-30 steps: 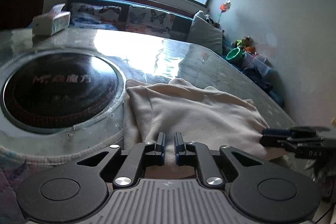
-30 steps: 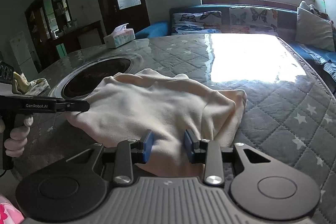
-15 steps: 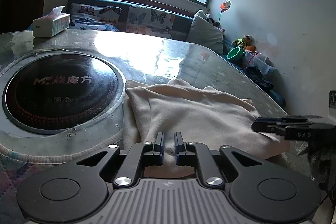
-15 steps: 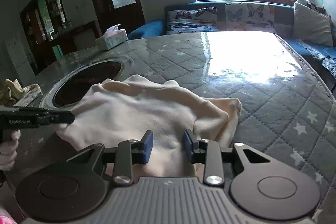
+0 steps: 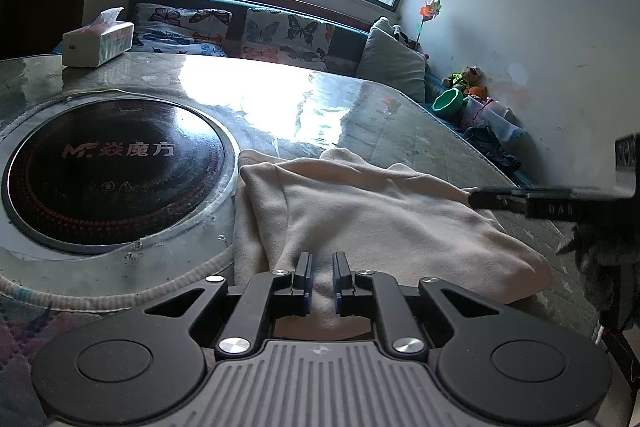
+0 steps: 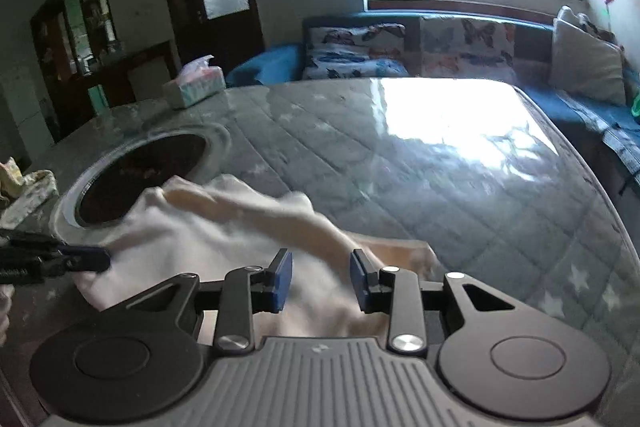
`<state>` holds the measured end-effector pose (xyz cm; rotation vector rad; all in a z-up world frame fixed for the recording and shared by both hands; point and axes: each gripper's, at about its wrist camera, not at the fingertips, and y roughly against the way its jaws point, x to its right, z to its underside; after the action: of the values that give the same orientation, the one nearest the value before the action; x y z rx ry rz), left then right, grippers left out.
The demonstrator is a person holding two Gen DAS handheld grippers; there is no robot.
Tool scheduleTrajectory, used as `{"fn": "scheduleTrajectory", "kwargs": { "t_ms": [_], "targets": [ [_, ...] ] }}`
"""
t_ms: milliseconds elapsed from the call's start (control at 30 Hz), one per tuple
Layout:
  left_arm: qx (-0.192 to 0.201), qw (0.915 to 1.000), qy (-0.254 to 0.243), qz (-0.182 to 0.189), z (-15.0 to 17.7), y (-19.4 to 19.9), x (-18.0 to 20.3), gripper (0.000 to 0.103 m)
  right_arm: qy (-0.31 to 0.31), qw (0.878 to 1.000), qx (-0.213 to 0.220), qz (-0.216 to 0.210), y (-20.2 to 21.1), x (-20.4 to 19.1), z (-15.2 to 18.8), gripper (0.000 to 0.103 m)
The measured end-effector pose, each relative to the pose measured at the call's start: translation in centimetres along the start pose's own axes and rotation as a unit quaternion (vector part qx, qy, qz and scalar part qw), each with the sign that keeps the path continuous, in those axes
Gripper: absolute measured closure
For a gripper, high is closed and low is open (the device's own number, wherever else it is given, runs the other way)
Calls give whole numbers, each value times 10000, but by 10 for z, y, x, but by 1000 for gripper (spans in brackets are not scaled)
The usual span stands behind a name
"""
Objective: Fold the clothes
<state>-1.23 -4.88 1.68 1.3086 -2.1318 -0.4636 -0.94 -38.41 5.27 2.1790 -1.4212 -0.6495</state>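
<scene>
A cream garment (image 5: 380,211) lies crumpled on the quilted table (image 5: 380,119), beside a round black hob (image 5: 108,167). My left gripper (image 5: 322,277) is shut on the garment's near edge, with cloth filling the narrow gap between its jaws. In the right wrist view the left gripper (image 6: 96,259) pinches the garment's left edge. My right gripper (image 6: 320,279) is shut on a thick fold of the garment (image 6: 192,239), which looks blurred. From the left wrist view, the right gripper (image 5: 474,197) meets the cloth's right edge, slightly raised.
A tissue box (image 5: 96,43) stands at the table's far left. The sofa (image 6: 440,39) with butterfly cushions runs behind the table under the window. A green bowl (image 5: 448,103) and toys sit by the right wall. Rags (image 6: 28,187) lie at the table's left edge.
The right gripper has moved up and farther back along the garment's right edge, and the cloth there has shifted with it. The left gripper has stayed put.
</scene>
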Motion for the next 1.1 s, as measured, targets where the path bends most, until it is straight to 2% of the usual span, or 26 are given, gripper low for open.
{"fn": "scheduleTrajectory", "kwargs": {
  "t_ms": [133, 300, 500, 667, 800, 933, 1033, 1067, 1100],
  "targets": [
    [10, 10000, 25, -10, 1, 1, 0, 91, 174, 9997, -84, -132, -21, -10, -11, 72],
    [9, 10000, 60, -3, 1, 1, 0, 91, 114, 9993, -341, -56, -51, -9, -12, 73],
    [17, 10000, 79, 18, 1, 1, -1, 91, 212, 9995, -242, -61, -44, -15, -21, 73],
    [23, 9999, 105, 21, 2, 2, -1, 91, 286, 9986, -445, 1, -62, -16, -23, 71],
    [13, 10000, 93, 9, 1, 2, 1, 91, 329, 9985, -427, -14, -56, -18, -25, 71],
    [15, 10000, 47, -10, 0, 4, 5, 86, 409, 9985, -356, -24, -46, -23, -26, 61],
    [17, 10000, 35, -20, -1, 5, 6, 83, 432, 9986, -300, -36, -40, -27, -25, 59],
    [23, 10000, 25, -25, 0, 6, 7, 82, 438, 9987, -273, -44, -37, -28, -24, 53],
    [31, 10000, 16, -29, 0, 7, 7, 81, 447, 9987, -241, -45, -34, -30, -23, 51]
  ]
}}
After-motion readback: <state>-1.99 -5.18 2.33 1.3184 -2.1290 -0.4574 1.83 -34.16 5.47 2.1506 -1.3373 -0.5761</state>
